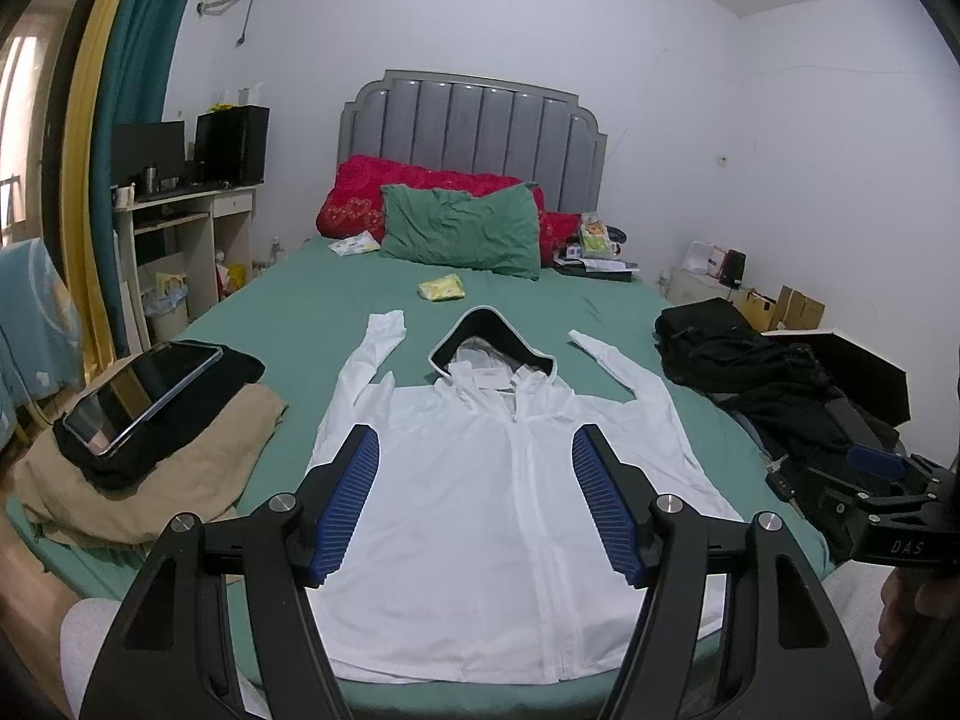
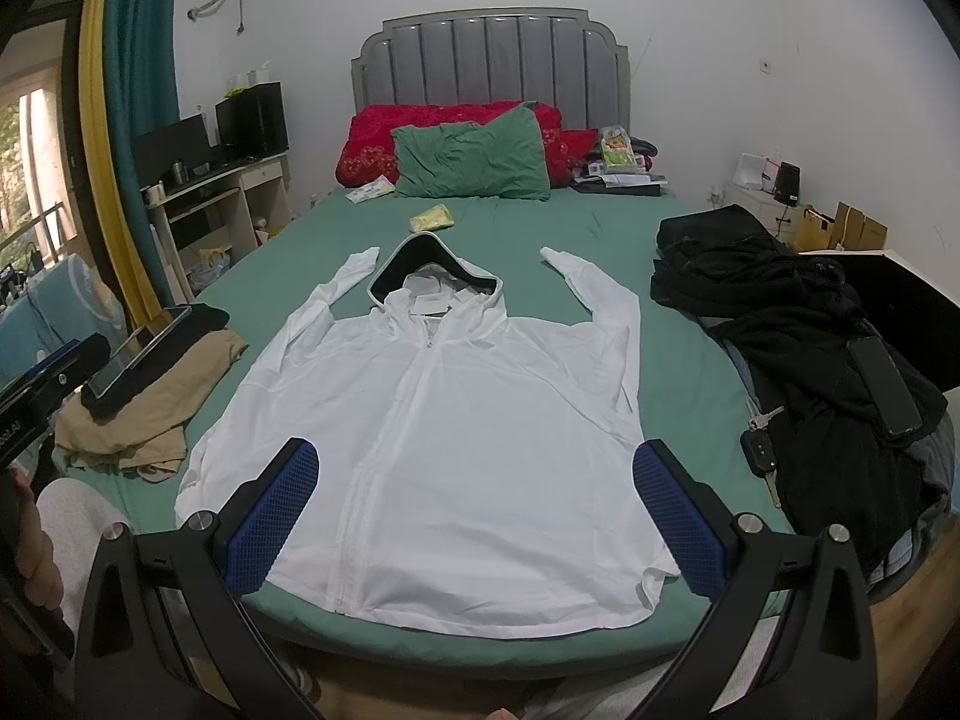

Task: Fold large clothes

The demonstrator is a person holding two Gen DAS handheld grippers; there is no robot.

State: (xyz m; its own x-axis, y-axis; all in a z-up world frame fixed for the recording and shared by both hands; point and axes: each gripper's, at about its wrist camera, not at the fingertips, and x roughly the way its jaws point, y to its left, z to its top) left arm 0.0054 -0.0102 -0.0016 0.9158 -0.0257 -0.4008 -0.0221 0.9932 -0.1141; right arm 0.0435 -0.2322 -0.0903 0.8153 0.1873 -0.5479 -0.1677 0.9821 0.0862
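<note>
A white zip-up hooded jacket [image 1: 480, 510] lies flat, front up, on the green bed sheet [image 1: 312, 312], its hood with a dark lining toward the headboard and both sleeves angled up. It also shows in the right wrist view [image 2: 468, 420]. My left gripper [image 1: 474, 450] is open and empty, held above the jacket's lower body. My right gripper [image 2: 474, 468] is open and empty, held above the jacket's hem near the foot of the bed. The right gripper also shows at the right edge of the left wrist view [image 1: 882, 480].
A tan garment with a black cloth and a tablet [image 1: 144, 396] lies at the left. A black clothes pile [image 2: 798, 324] with a phone and car keys [image 2: 759, 450] lies at the right. A green pillow [image 2: 474, 162], red bedding and a small yellow packet [image 2: 432, 217] lie near the headboard.
</note>
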